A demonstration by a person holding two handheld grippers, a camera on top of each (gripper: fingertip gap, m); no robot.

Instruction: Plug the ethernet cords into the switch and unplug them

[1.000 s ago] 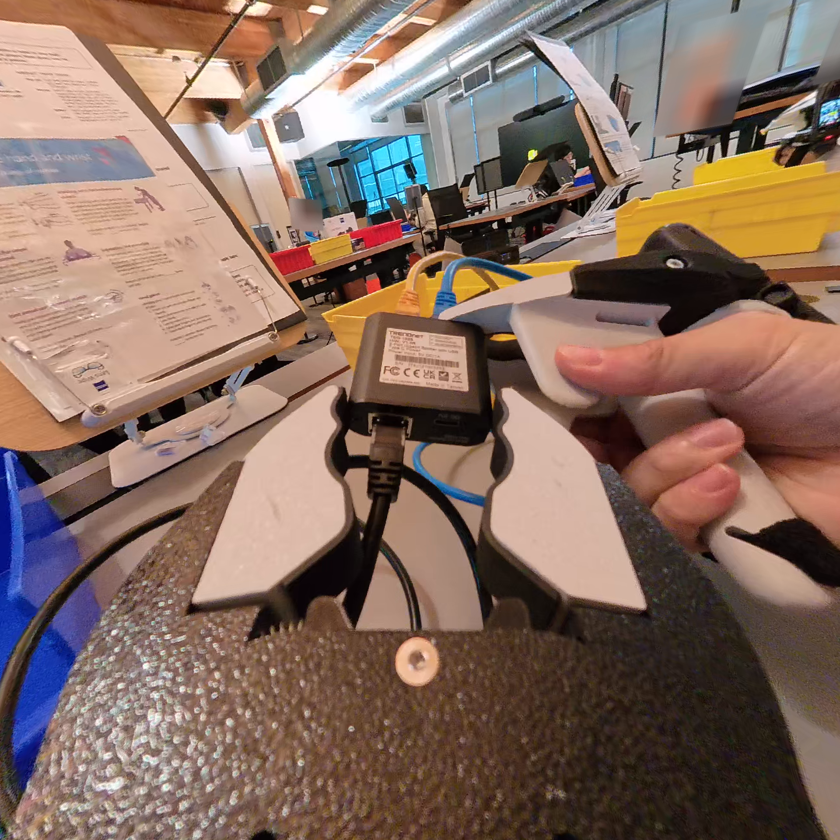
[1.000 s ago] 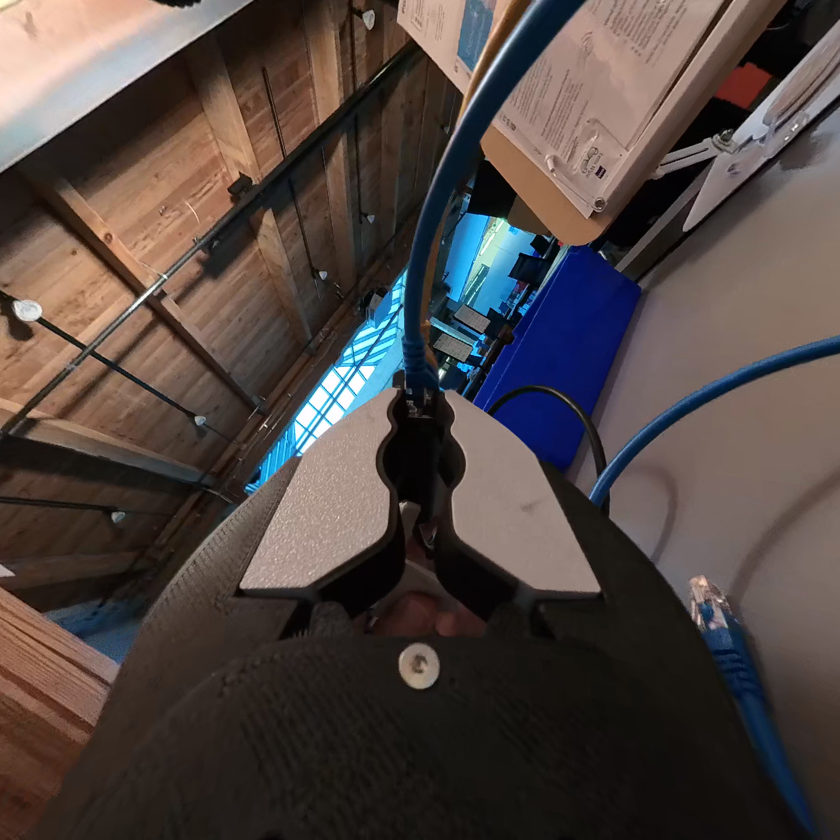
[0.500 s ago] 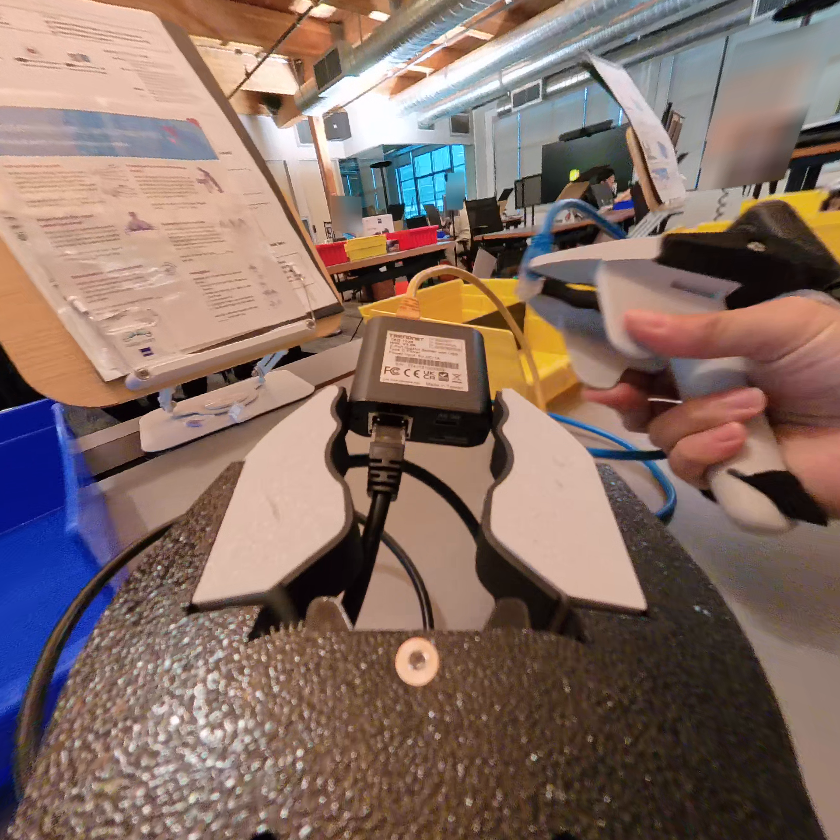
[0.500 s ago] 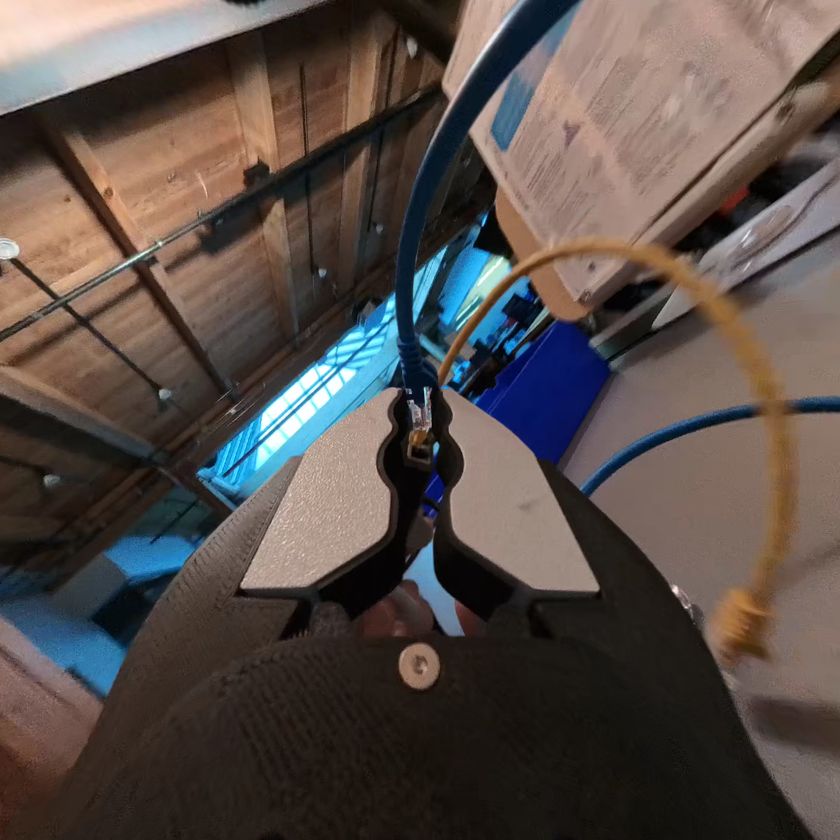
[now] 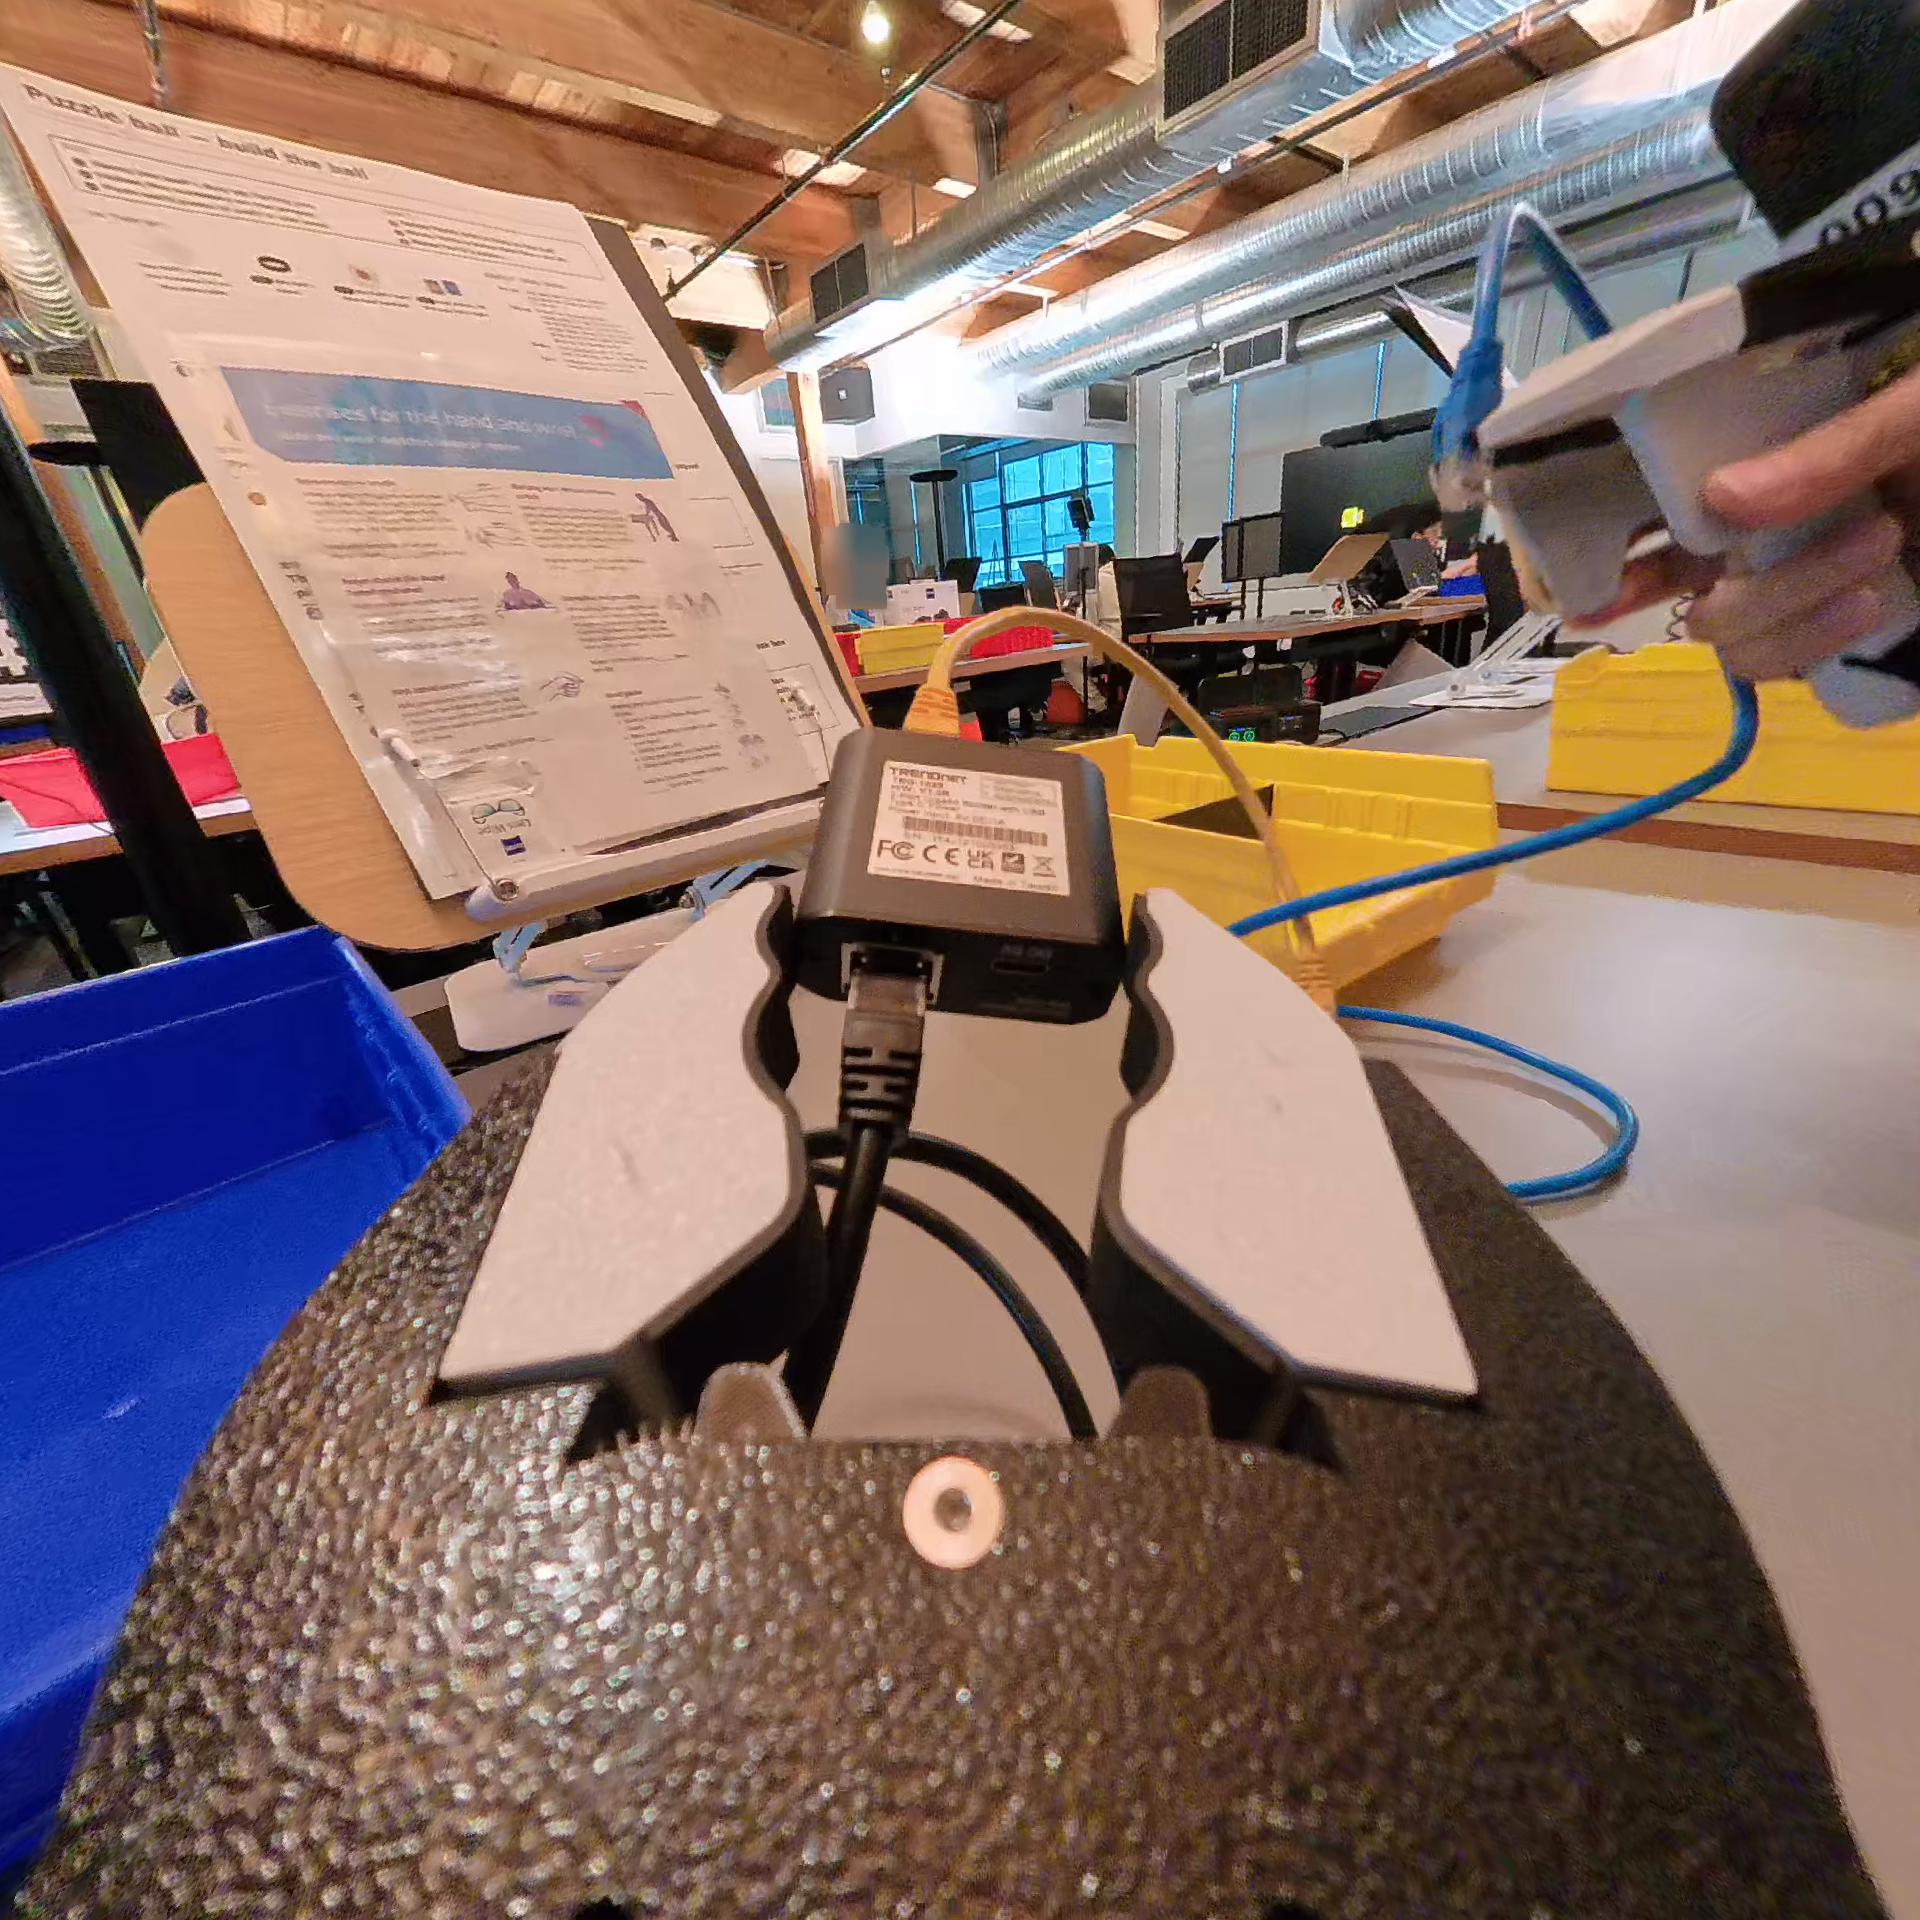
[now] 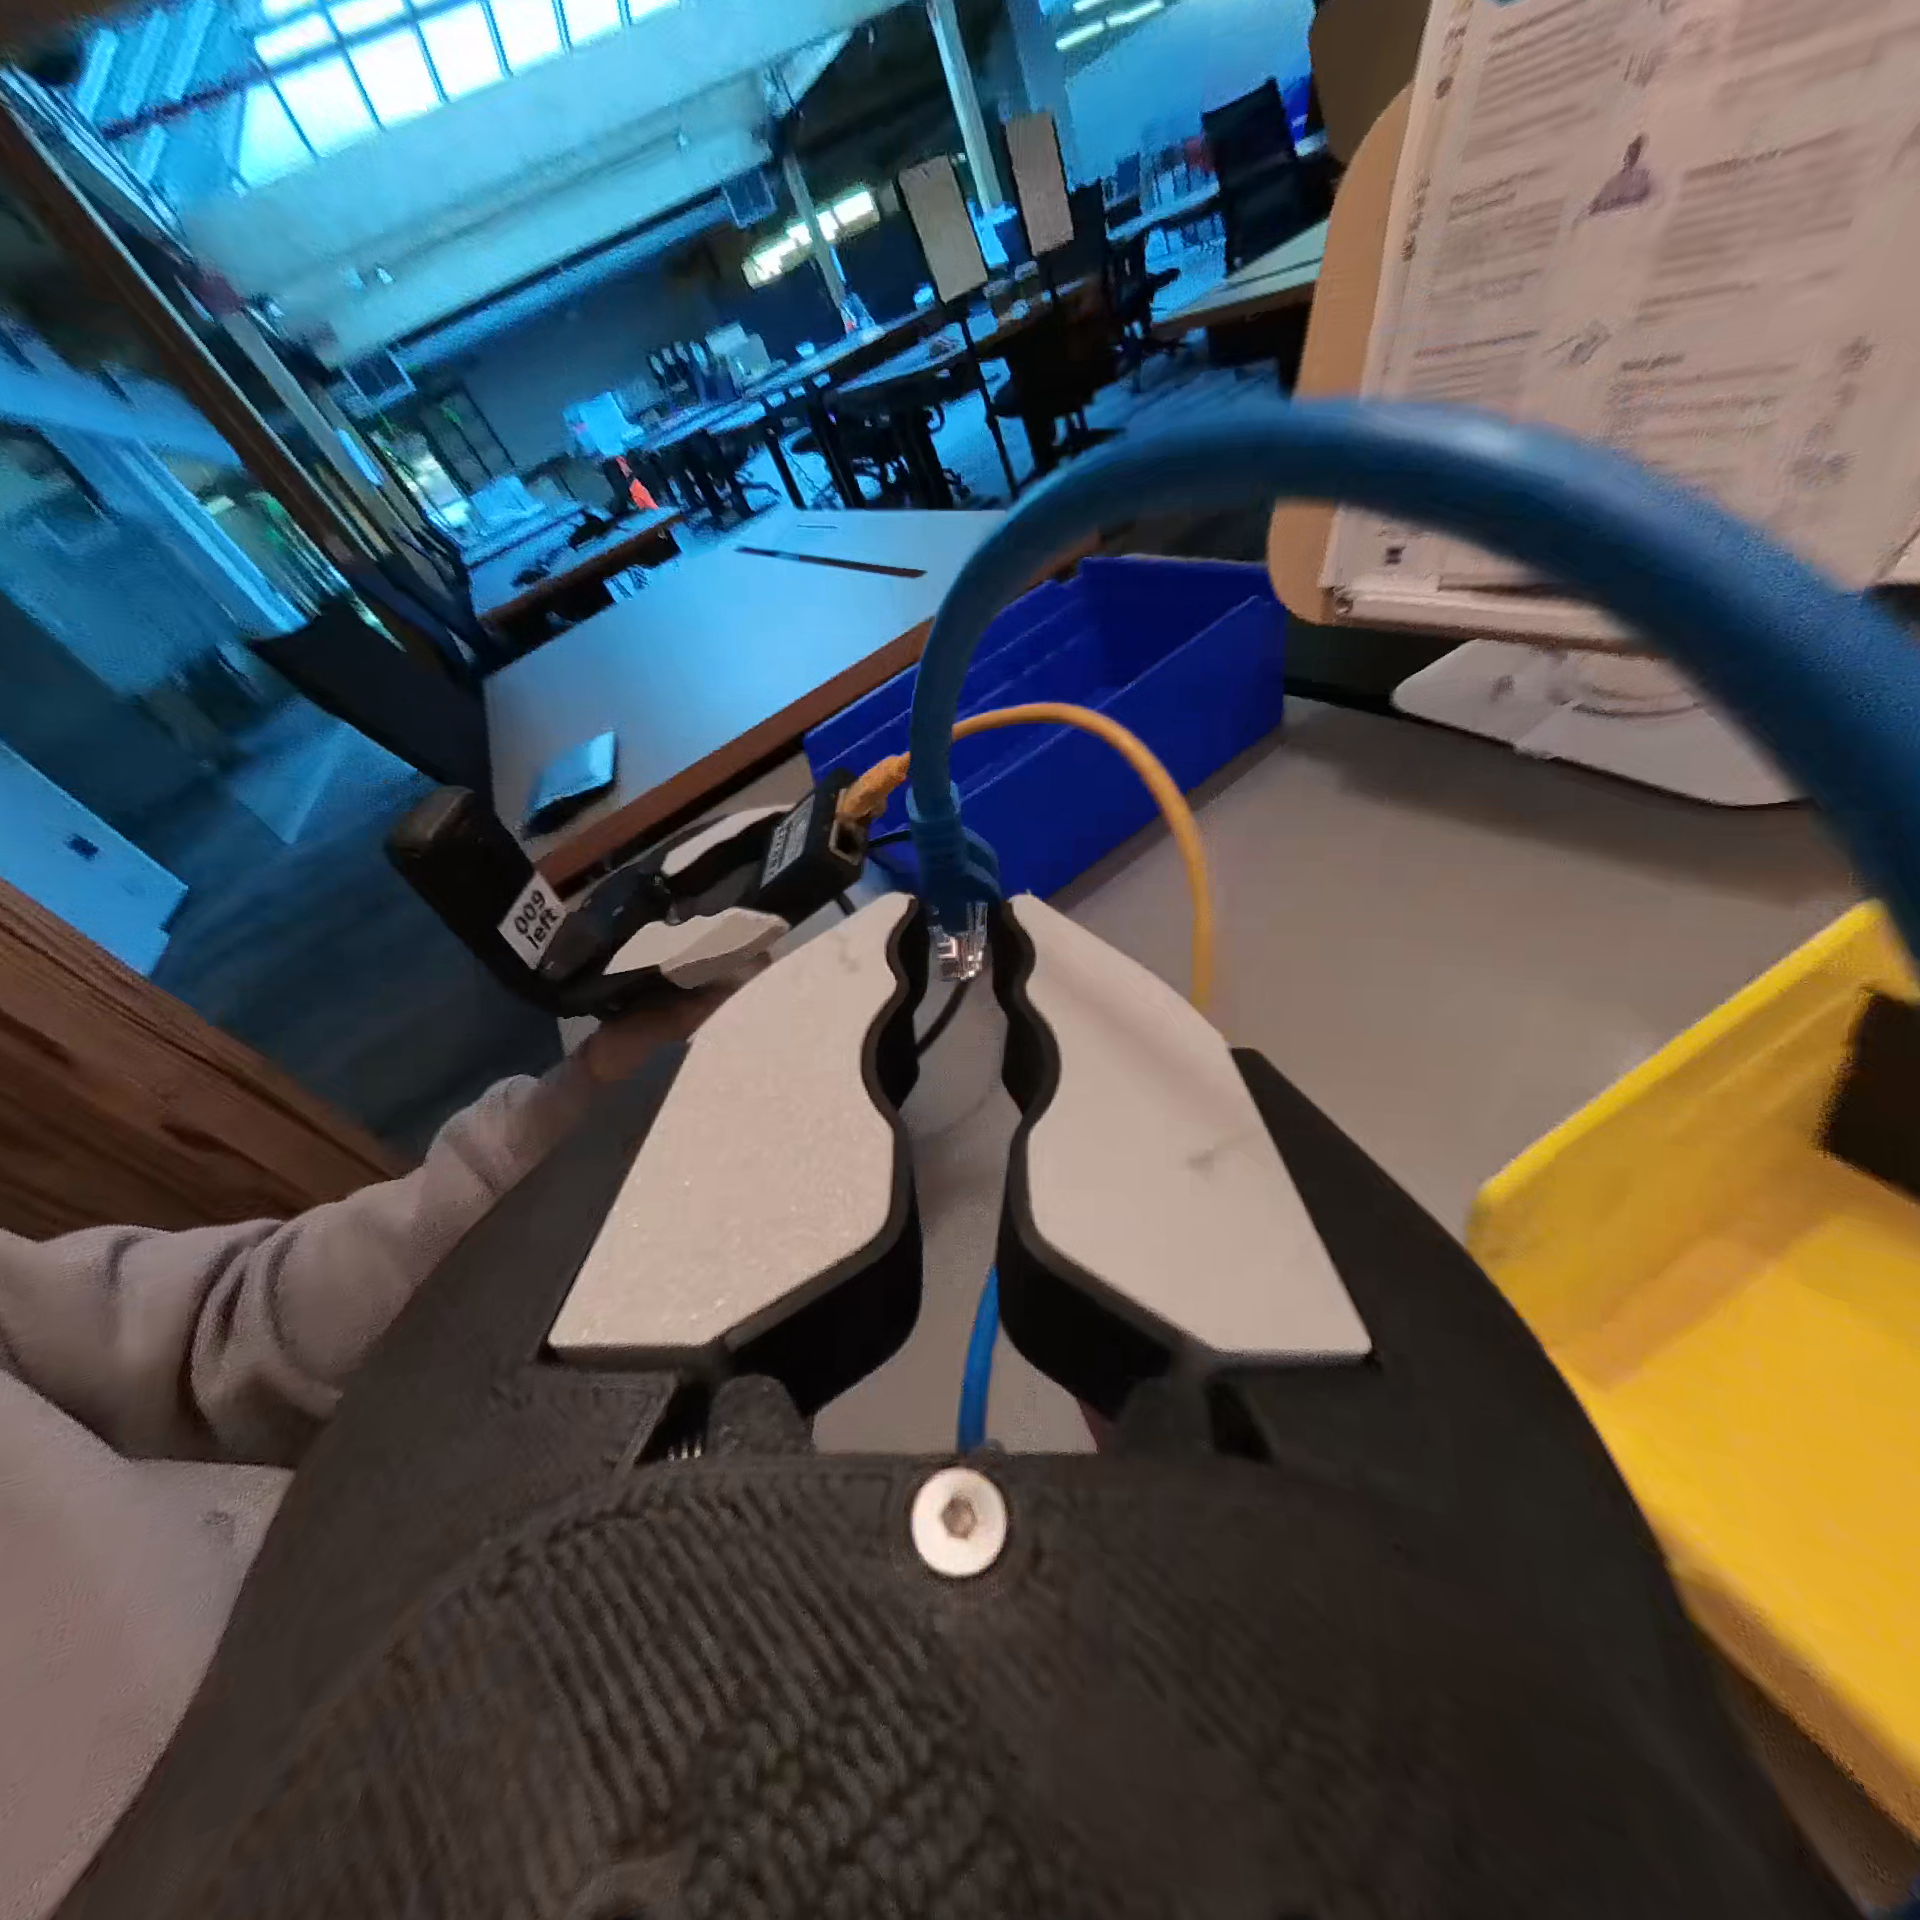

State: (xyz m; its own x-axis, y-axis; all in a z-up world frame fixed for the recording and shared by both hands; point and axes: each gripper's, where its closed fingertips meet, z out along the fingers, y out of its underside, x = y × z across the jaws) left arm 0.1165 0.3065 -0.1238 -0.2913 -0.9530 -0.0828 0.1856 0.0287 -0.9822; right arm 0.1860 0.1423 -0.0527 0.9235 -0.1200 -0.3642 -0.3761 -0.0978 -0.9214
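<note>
My left gripper [image 5: 961,935] is shut on a small black switch [image 5: 966,831] and holds it above the table. A black cord [image 5: 878,1039] is plugged into its near side and a yellow cord [image 5: 1143,665] into its far side. My right gripper [image 6: 958,940] is shut on the plug of a blue cord [image 6: 940,831], apart from the switch. In the left wrist view the right gripper [image 5: 1475,457] is up at the right, with the blue cord [image 5: 1558,842] hanging to the table. In the right wrist view the switch [image 6: 810,847] is small, at the left.
A blue bin [image 5: 187,1195] stands at the left and yellow bins [image 5: 1351,821] behind and to the right. A tilted board with printed sheets [image 5: 468,540] stands behind the switch. The grey table [image 5: 1714,1039] has the blue cord looped on it. Some 20 cm of space lies between my two pairs of fingers.
The right gripper has pulled the blue plug out of the switch and carried it up and to the right. The left gripper still holds the switch.
</note>
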